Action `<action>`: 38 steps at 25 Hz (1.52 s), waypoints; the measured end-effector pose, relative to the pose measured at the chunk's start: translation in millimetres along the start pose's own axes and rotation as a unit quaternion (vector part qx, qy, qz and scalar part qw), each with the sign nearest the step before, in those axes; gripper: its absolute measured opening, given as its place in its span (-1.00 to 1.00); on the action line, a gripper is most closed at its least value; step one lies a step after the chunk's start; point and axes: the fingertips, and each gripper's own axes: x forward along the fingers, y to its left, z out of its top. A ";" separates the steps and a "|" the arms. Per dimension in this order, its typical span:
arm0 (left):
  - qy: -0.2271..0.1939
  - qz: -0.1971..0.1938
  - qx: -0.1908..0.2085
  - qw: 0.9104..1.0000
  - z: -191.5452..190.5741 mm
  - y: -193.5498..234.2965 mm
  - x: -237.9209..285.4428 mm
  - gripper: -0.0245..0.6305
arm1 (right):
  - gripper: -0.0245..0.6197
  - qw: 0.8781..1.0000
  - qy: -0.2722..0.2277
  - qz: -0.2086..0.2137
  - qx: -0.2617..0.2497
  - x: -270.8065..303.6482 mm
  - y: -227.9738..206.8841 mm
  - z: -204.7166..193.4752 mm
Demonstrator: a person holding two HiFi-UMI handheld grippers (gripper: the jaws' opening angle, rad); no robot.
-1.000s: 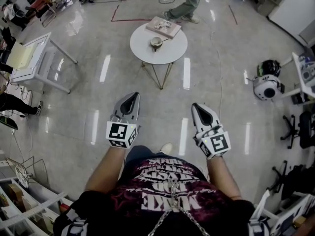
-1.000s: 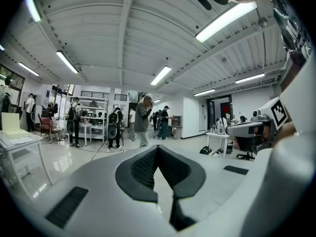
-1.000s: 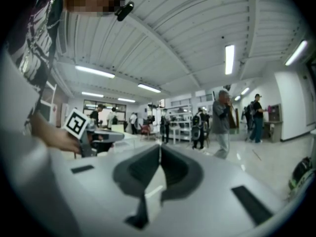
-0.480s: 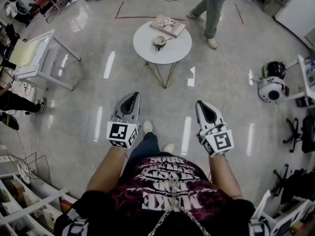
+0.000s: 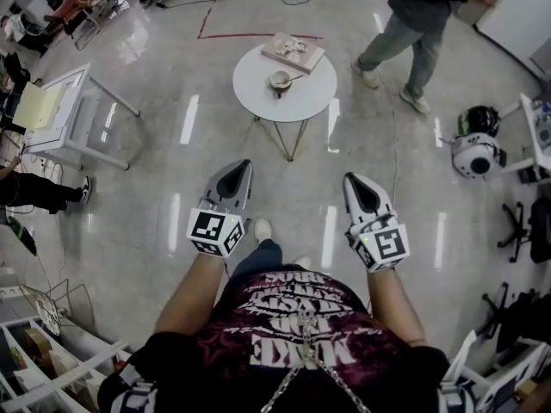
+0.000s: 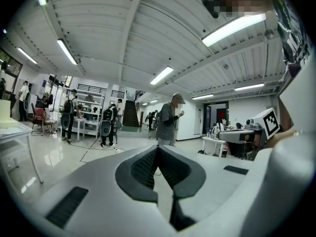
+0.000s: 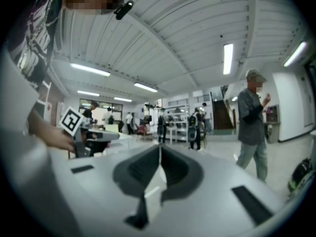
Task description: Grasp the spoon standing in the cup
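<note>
A small cup point(image 5: 280, 80) stands near the middle of a round white table point(image 5: 255, 95) far ahead in the head view, and a spoon point(image 5: 293, 77) leans out of it to the right. My left gripper point(image 5: 244, 163) and right gripper point(image 5: 351, 177) are held side by side over the floor, well short of the table, both pointing toward it. The jaws meet at the tips in the left gripper view point(image 6: 157, 147) and in the right gripper view point(image 7: 160, 146), with nothing between them. Neither gripper view shows the cup or the table.
A book point(image 5: 293, 52) lies on the table's far side. A person point(image 5: 417, 20) walks past at the table's right. A white desk point(image 5: 60, 110) stands at the left, a round white-and-black machine point(image 5: 472, 153) and black office chairs point(image 5: 525, 226) at the right.
The person behind the table has walked off to its right. My foot has stepped forward between the grippers. Both grippers stay shut and keep their places in the view.
</note>
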 end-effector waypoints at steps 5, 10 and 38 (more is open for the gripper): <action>0.004 0.002 0.014 1.000 3.1 17.4 14.9 -0.85 | -0.82 1.000 0.003 -0.003 -0.006 21.8 -3.5 3.3; -0.003 -0.025 0.021 0.999 9.5 24.7 24.8 -0.85 | -0.82 1.000 0.008 -0.009 -0.008 43.8 -2.4 5.9; -0.004 -0.064 0.009 0.998 15.2 114.7 70.1 -0.85 | -0.82 0.998 0.022 -0.059 -0.020 129.0 21.8 18.9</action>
